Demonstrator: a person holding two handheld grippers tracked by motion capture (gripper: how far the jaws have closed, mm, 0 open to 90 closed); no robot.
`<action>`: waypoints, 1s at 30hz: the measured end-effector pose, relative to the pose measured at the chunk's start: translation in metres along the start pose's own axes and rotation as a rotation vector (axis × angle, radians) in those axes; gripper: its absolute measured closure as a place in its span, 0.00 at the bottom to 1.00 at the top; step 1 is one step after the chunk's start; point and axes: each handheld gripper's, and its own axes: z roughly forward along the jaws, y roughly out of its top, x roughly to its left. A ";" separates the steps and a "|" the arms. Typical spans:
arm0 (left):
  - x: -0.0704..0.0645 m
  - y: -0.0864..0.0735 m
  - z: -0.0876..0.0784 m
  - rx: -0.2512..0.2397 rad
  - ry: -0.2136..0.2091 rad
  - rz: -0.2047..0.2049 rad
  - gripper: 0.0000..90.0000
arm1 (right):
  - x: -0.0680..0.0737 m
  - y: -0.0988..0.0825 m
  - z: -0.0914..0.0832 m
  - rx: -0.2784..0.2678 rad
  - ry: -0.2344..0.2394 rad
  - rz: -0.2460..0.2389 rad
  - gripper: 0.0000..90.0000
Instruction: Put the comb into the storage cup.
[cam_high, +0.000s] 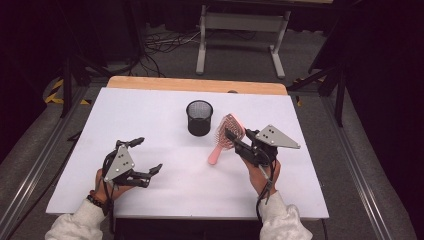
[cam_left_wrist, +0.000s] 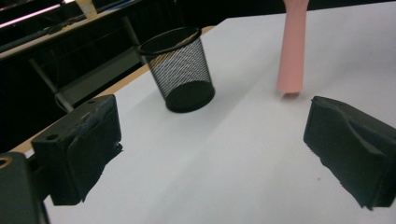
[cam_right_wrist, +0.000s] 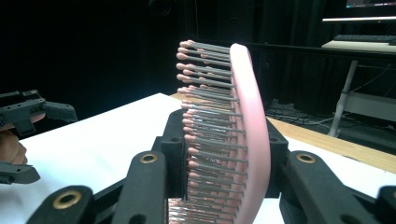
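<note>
Pink hairbrush clamped in the right gripper (cam_high: 235, 140)

The hairbrush (cam_high: 226, 135) hangs over the white table (cam_high: 165, 120) beside a black mesh cup (cam_high: 199, 118); the left gripper (cam_high: 145, 157) gapes wide, empty. No legible writing. The right gripper view shows the bristles (cam_right_wrist: 210, 126).

White table top (cam_high: 150, 107) w/ wood edge (cam_high: 197, 85) at far side. Grey floor (cam_high: 240, 55) beyond, cables (cam_high: 160, 45) far left, white desk frame (cam_high: 240, 22) far centre. Metal rails (cam_high: 30, 175) left & right. Yellow-black tape (cam_high: 55, 92) left. Room dark.
</note>
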 end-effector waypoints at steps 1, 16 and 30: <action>0.002 -0.002 -0.003 -0.002 -0.001 -0.007 0.04 | 0.000 0.000 0.000 0.002 -0.002 -0.004 0.71; 0.011 -0.024 -0.022 0.030 0.005 -0.086 0.02 | -0.006 0.026 0.011 -0.025 -0.018 -0.056 0.71; 0.006 -0.024 -0.021 0.027 0.007 -0.067 0.02 | -0.012 0.055 0.021 -0.064 -0.037 -0.107 0.71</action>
